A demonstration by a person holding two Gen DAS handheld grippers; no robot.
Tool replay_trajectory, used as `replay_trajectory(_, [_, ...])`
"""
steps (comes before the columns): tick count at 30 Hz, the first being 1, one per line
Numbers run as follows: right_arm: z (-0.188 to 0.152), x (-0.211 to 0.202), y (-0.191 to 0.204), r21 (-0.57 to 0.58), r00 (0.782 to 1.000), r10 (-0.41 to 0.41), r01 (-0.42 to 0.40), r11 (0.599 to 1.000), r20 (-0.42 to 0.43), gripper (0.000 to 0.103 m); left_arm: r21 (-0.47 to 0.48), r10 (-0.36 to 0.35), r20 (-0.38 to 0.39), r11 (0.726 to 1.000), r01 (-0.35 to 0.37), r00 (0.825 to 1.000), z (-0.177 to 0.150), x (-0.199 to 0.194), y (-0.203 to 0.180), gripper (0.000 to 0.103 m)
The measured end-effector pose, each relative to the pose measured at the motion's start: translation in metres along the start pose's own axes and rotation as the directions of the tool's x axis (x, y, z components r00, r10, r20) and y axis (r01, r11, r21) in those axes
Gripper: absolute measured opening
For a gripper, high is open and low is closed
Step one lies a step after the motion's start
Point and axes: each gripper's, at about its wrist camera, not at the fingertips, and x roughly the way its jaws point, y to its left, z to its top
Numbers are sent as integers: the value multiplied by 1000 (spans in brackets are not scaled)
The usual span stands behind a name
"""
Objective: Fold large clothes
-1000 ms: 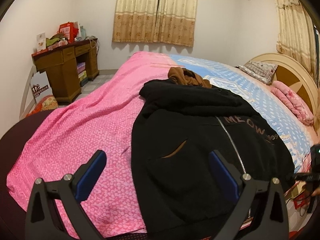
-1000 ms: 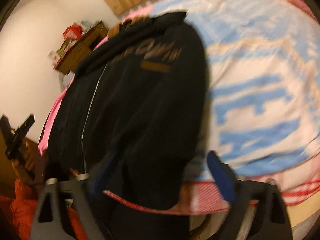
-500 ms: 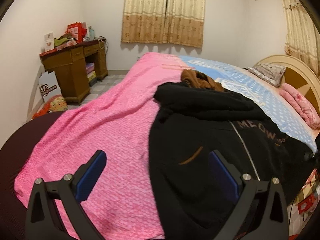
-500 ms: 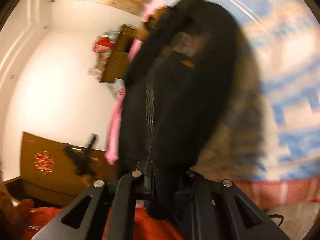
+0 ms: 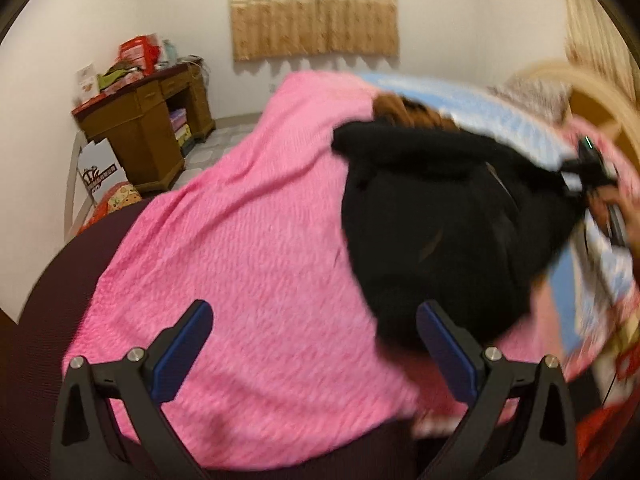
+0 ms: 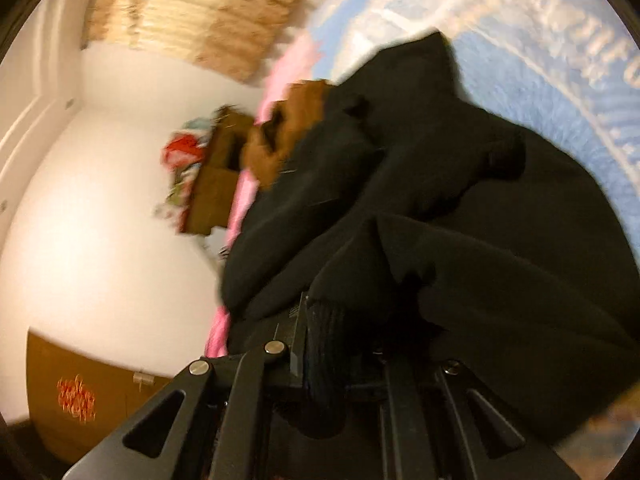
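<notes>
The bed (image 5: pixel 256 248) fills most of the left wrist view, its pink cover reaching down to a rounded near edge where a dark maroon surface (image 5: pixel 72 280) begins. Left of the bed lies a strip of open floor, with a wooden desk (image 5: pixel 148 136) standing against the wall well apart from the mattress and a white box (image 5: pixel 100 172) leaning beside it. Curtains (image 5: pixel 316 8) hang on the far wall. At the right, the blue part of the cover (image 5: pixel 472 100) runs toward a pale curved headboard (image 5: pixel 596 92); that side is blurred.

The black hoodie (image 5: pixel 436 220) lies on the right half of the bed, across the line where pink meets blue, with a brown garment (image 5: pixel 408 110) just behind it. Its near hem sits just beyond the left gripper (image 5: pixel 320 344), closer to the right-hand finger than to the other. This gripper's fingers are spread wide with nothing between them, hovering over the pink cover near the bed's edge.

The right gripper (image 6: pixel 340 344) is pressed together on a bunched fold of the hoodie (image 6: pixel 460 220), the ribbed dark cloth pinched between its fingers. From the left wrist view it shows at the far right (image 5: pixel 592 176), drawing the hoodie's right side up off the bed so the cloth stretches toward it
</notes>
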Motion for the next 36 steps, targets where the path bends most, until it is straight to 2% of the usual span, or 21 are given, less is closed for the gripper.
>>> replay_trajectory(3, [3,7,-6,10,1000,1,-1,1000,6,9,67,-31,-34,997,33,999,-11,-1,-8,103])
replay_trajectory(7, [5,17,-2,-6,1000,-5,5,1000,2,9,156,-115,-14,981,116,993,-8,8,-36,103])
replay_trajectory(12, [1,16,-4,-15,1000,-13,13,1000,8,10,380,-111,80,922,72,991,-3,30,-84,103])
replay_trajectory(14, [0,12,-5,-30,1000,-5,5,1000,4,10,378,-106,63,923,74,992,4,48,-85,103])
replay_trajectory(15, [-1,10,-5,-31,1000,9,-9,999,3,11,336,-139,28,934,121,990,10,57,-80,100])
replay_trajectory(16, [-2,6,-4,-29,1000,27,-27,999,-1,12,274,-196,2,943,188,981,18,62,-71,88])
replay_trajectory(17, [-4,2,-3,-27,999,42,-42,999,-7,17,225,-248,-6,943,243,969,23,64,-64,81])
replay_trajectory(18, [-6,-5,-1,-17,997,83,-83,996,-10,35,165,-320,-3,934,316,947,28,66,-55,67])
replay_trajectory(19, [-7,-10,0,-7,991,134,-134,991,-9,50,117,-362,4,926,359,932,32,68,-48,60])
replay_trajectory(20, [-10,-18,2,1,981,196,-196,981,-4,83,92,-370,9,926,367,929,35,70,-44,59])
replay_trajectory(21, [-12,-27,6,5,965,263,-264,965,14,97,81,-362,13,929,360,932,36,72,-44,58])
replay_trajectory(23, [-16,-46,14,0,936,350,-350,937,36,98,56,-368,21,929,367,929,40,76,-45,53])
replay_trajectory(24, [-18,-55,18,-8,925,379,-379,925,32,98,31,-385,22,923,384,923,42,79,-45,46])
replay_trajectory(26, [-22,-70,28,-54,926,377,-375,925,24,98,-17,-402,15,916,402,916,46,84,-44,41])
replay_trajectory(27, [-26,-77,33,-98,935,354,-350,931,24,98,-21,-403,12,915,403,915,45,85,-45,41])
replay_trajectory(29, [-36,-91,43,-196,957,290,-279,940,28,98,-15,-399,6,917,399,917,42,83,-46,55])
replay_trajectory(31, [-46,-97,47,-265,975,221,-204,942,37,98,-11,-390,9,921,390,921,37,74,-43,93])
replay_trajectory(33, [-54,-97,45,-281,981,193,-177,943,28,98,-8,-428,35,904,428,903,34,62,-36,103])
replay_trajectory(34, [-56,-97,41,-278,981,194,-182,943,16,98,-1,-450,42,893,450,892,32,55,-34,103])
replay_trajectory(35, [-59,-96,36,-275,981,196,-186,943,7,98,15,-457,42,890,457,889,29,50,-33,103])
replay_trajectory(36, [-62,-93,32,-270,981,193,-185,945,2,98,46,-447,38,894,445,894,26,47,-37,103])
